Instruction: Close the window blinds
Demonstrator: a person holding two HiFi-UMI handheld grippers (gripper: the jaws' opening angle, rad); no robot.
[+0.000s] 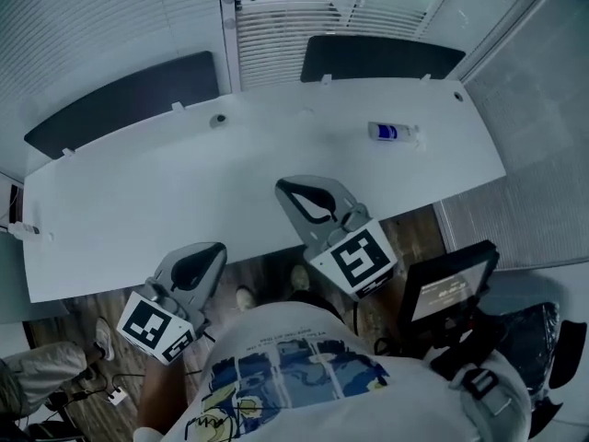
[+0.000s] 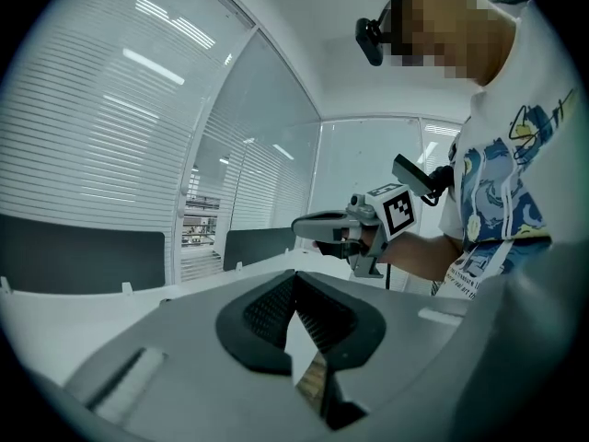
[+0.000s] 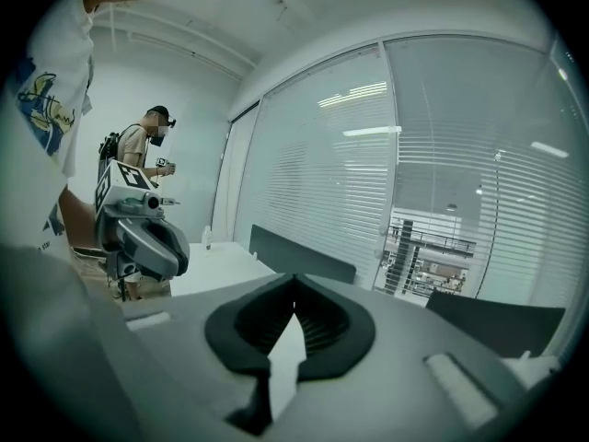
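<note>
The window blinds [image 1: 285, 35] hang behind the white table [image 1: 184, 191]. The middle blind is lowered most of the way, with a strip of window bare at its top. In the right gripper view this blind [image 3: 322, 182] has an uncovered part [image 3: 428, 256] showing a building outside. My left gripper [image 1: 219, 247] is shut and empty, low at the table's near edge. My right gripper [image 1: 281, 187] is also shut and empty, over the table's near edge. Both point toward the window and are well short of it. Each shows in the other's view: right gripper [image 2: 308, 226], left gripper [image 3: 175, 247].
A small bottle [image 1: 394, 133] lies on the table at the right. Dark partition panels [image 1: 129, 99] [image 1: 382, 58] stand along the table's far edge. A black chair [image 1: 451, 293] is at my right. Another person [image 3: 147, 155] stands across the room.
</note>
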